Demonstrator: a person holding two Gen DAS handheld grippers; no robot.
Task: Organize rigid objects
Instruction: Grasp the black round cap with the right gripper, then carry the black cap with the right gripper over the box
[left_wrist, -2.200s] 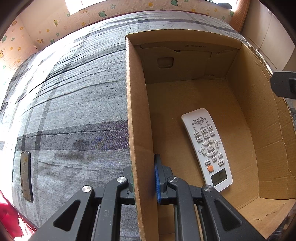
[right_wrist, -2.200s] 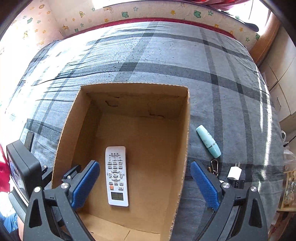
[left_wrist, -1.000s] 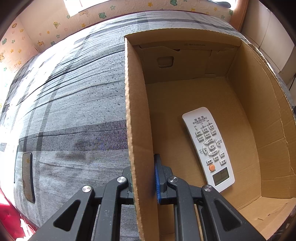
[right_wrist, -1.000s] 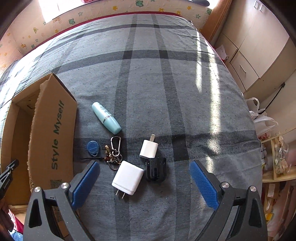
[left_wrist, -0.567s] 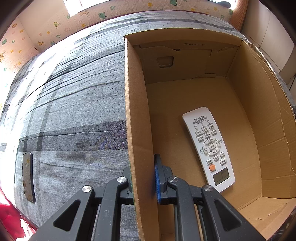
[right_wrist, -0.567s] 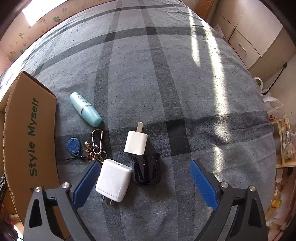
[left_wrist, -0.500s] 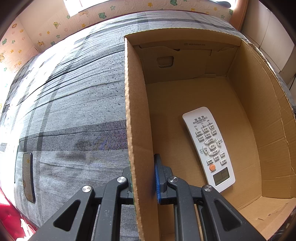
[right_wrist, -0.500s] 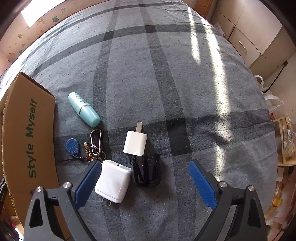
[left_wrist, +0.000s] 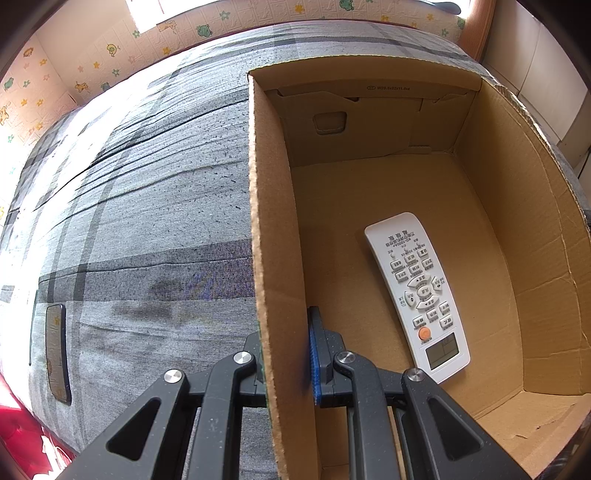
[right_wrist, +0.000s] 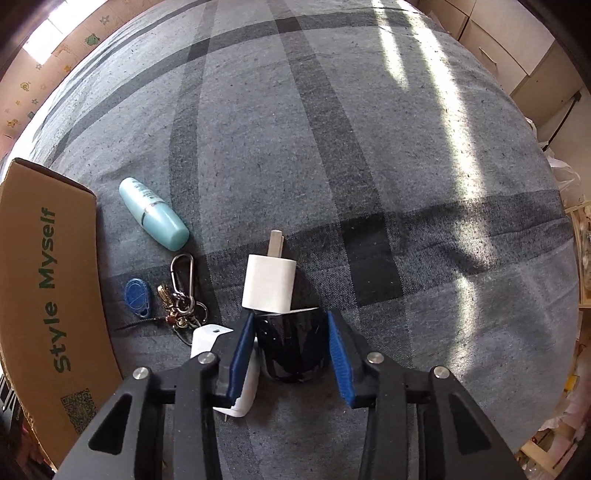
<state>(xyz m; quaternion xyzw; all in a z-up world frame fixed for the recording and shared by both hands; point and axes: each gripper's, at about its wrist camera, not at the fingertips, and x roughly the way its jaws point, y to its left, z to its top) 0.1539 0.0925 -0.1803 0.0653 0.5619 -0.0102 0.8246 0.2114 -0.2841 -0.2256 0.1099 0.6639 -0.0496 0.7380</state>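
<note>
My left gripper (left_wrist: 286, 354) is shut on the left wall of the open cardboard box (left_wrist: 273, 229). A white remote (left_wrist: 417, 291) lies on the box floor. My right gripper (right_wrist: 291, 350) straddles a glossy black object (right_wrist: 291, 343) on the grey plaid bedspread, with both blue pads close to its sides. A small white charger (right_wrist: 269, 282) touches the black object's far edge. A larger white charger (right_wrist: 225, 365) lies partly under the left finger. A teal tube (right_wrist: 153, 212) and a key bunch with a blue fob (right_wrist: 162, 295) lie to the left, beside the box's outer wall (right_wrist: 44, 288).
A dark phone-like slab (left_wrist: 57, 354) lies near the bed's left edge. Wooden cabinets (right_wrist: 517, 48) stand past the bed's far right. Bags and a shelf (right_wrist: 576, 229) sit beside the bed on the right.
My right gripper has dropped down over the black object and its jaws have narrowed around it. The left gripper and the box have stayed still.
</note>
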